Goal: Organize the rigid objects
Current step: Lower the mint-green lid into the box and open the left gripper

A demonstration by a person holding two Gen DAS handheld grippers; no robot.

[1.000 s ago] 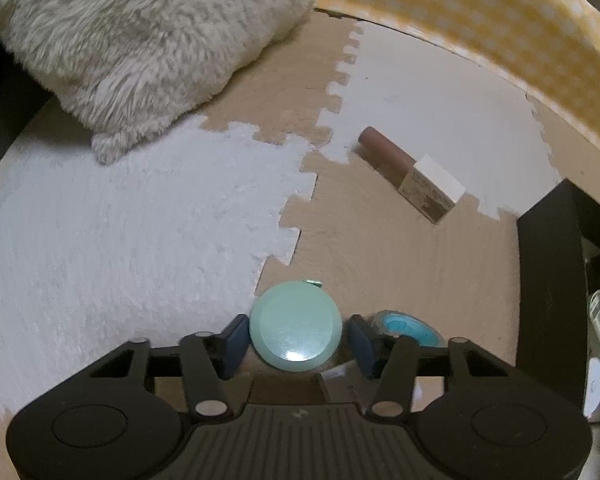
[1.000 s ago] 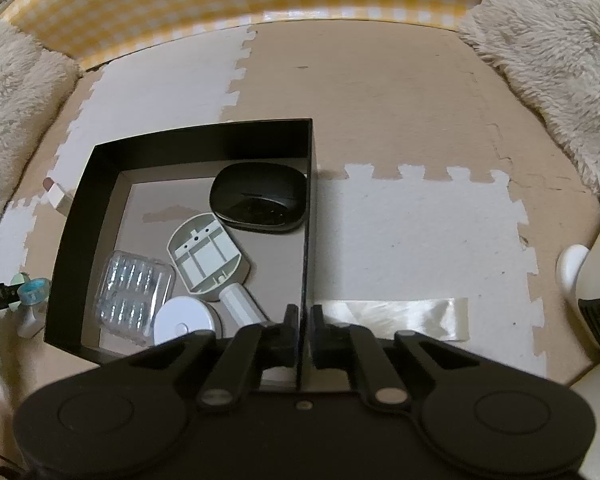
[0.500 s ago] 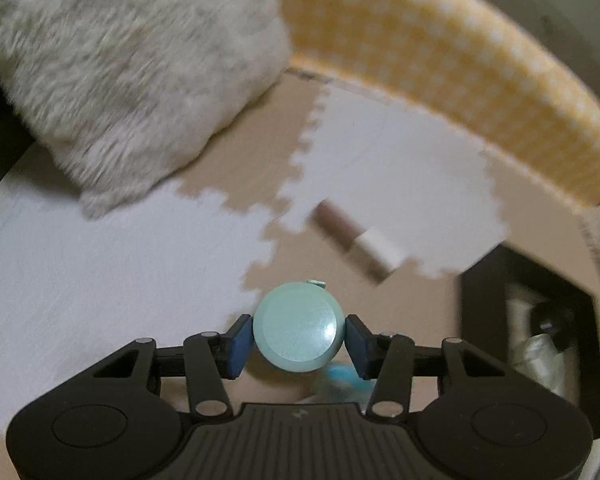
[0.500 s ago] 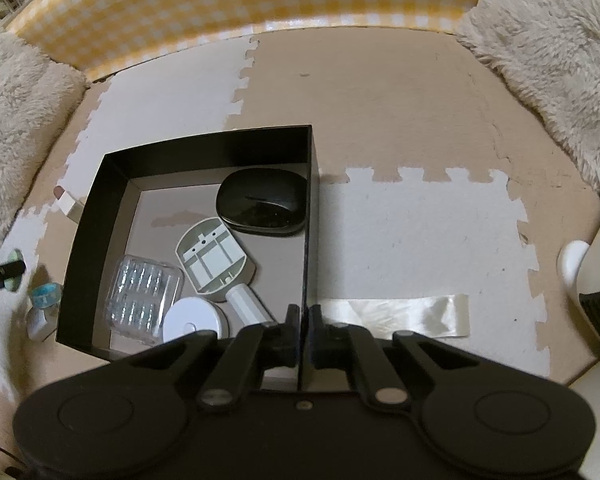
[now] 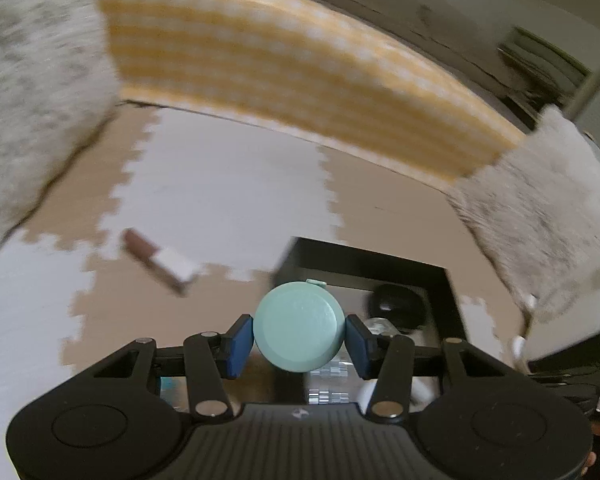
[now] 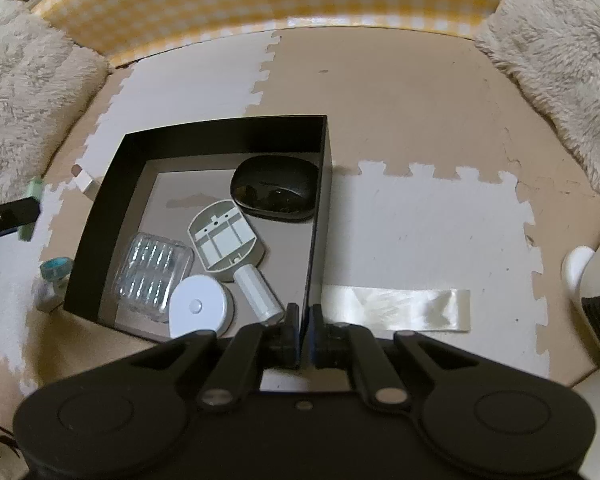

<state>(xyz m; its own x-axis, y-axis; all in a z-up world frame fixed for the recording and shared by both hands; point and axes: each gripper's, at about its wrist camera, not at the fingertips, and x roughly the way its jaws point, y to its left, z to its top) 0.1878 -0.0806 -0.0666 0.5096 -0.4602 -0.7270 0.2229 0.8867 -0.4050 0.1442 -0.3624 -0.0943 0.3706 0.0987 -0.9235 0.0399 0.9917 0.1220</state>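
Through my left wrist camera, my left gripper (image 5: 299, 330) pinches a round mint-green plastic disc (image 5: 299, 327) between its blue pads (image 5: 239, 345), one pad on each side of its rim. Beyond the disc sits the open black rectangular box (image 5: 364, 258), with a glossy black oval case (image 5: 398, 304) inside near its far wall. To the left, on the beige-and-white puzzle floor mat (image 5: 220, 184), lies a brown tube with a white cap (image 5: 160, 262), blurred. A yellow checked cushion edge (image 5: 280, 68) runs along the far side.

Through my right wrist camera, my right gripper (image 6: 304, 330) has its fingers pressed together on the box's near-right wall (image 6: 315, 248). The box holds the black case (image 6: 276, 188), a grey pear-shaped plastic shell (image 6: 224, 240), a clear ribbed plastic case (image 6: 154, 276), a white round puck (image 6: 198, 310) and a small white cylinder (image 6: 258, 292). A pale shiny ribbon strip (image 6: 396, 306) lies on the mat just right of the box. At the far left edge, the disc (image 6: 32, 208) shows edge-on in my left gripper, left of the box.
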